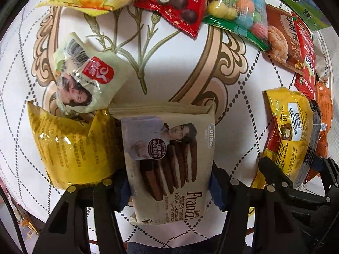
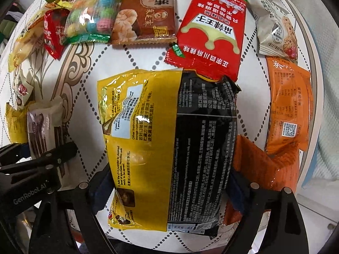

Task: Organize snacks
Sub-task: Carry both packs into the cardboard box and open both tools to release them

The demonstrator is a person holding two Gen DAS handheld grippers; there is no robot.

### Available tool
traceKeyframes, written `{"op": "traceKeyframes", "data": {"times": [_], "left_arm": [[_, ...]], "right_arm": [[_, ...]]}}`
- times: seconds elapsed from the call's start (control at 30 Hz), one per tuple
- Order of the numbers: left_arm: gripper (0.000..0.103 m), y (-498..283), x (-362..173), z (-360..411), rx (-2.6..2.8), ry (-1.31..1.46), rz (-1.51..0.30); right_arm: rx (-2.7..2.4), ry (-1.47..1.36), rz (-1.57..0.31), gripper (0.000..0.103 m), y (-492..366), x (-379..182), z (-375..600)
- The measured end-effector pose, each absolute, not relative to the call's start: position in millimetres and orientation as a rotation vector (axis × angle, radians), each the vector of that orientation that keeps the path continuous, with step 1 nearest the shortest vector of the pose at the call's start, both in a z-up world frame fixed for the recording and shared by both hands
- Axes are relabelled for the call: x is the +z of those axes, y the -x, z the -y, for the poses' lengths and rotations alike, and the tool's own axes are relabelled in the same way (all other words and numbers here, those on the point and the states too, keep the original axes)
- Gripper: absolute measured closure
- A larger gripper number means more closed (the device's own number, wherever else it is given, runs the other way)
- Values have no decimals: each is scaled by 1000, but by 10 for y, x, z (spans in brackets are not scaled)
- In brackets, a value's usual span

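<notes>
A beige Franzzi cookie pack (image 1: 169,158) lies lengthwise between the fingers of my left gripper (image 1: 169,187). The blue pads press on its two long edges, so the gripper is shut on it. In the right wrist view a large yellow and black noodle pack (image 2: 169,144) lies flat on the patterned tablecloth (image 2: 80,110). My right gripper (image 2: 169,192) straddles its near end with the jaws wide, the pads close beside its edges and open. The left wrist view shows the right gripper (image 1: 296,169) and the same noodle pack (image 1: 292,131) at the right.
Snacks ring the round table: a pale green pack (image 1: 84,74), a yellow pack (image 1: 70,148), a red chocolate bag (image 1: 175,2), a candy-ball bag (image 1: 239,10), a brown pastry pack (image 2: 146,12), a red strip pack (image 2: 211,31), orange packs (image 2: 288,105). The table edge (image 2: 317,127) runs along the right.
</notes>
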State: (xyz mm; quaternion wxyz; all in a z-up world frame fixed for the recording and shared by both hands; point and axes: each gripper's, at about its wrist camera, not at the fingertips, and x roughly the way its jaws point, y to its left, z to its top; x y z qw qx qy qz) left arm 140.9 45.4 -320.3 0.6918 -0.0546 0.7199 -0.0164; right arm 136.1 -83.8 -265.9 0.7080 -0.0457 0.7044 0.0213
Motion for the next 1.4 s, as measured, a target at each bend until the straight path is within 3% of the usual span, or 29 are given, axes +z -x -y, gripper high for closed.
{"op": "traceKeyframes", "data": {"times": [0.3,0.5,0.63,0.87,1.03,1.2,1.4], "left_arm": [[47,-1175,-2652,-462,-43,186,-1535],[47,-1209,-1979,-420,-69,244,-1452],[47,-1555,-1371,-392,-112,295,-1357],[47,-2675,-617,-230,-177,291,-1234],[47,-3625,-796,-186,-136,217,-1269],[47,-4358,-1423,-182,-89,213,-1406],[47,-4776,-1791,-70,-73,188,-1497]], "right_arm": [[97,10,-1518,15,-996,-2346,981],[219,-90,-1462,15,-988,-1855,1082],[308,-137,-1386,15,-1177,-1374,1154],[399,-212,-1254,15,-2272,-563,1458],[365,-157,-1207,15,-3115,-456,1516],[330,-126,-1304,15,-4009,-955,1470],[294,-70,-1393,15,-4957,-1492,1329]]}}
